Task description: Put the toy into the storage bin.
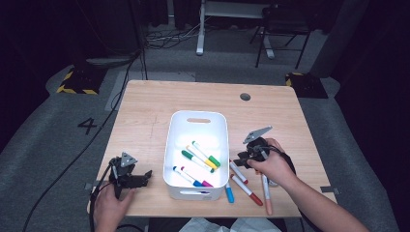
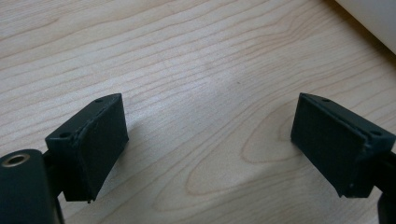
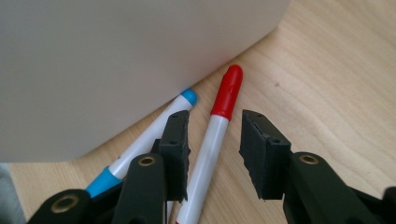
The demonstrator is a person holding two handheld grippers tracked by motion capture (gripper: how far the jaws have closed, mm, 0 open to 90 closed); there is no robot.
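Honestly, the right gripper (image 3: 212,156) sits half-closed around the red marker (image 3: 212,135) lying beside the white bin (image 3: 116,60), not pinching it, so its left jaw might clip the blue marker (image 3: 140,149) alongside.

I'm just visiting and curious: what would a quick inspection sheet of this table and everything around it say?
Surface: wooden table, mostly bare.
Job's things: white bin holding several markers; red-capped marker between the right claw's jaws, no grip visible; blue-capped marker beside it against the bin.
Clutter: two more markers on the table near the right hand.
Grippers: left claw open over bare wood; right claw partly closed around the red-capped marker.
Cables: black cable trailing off the left side.
Surroundings: grey floor, dark room.
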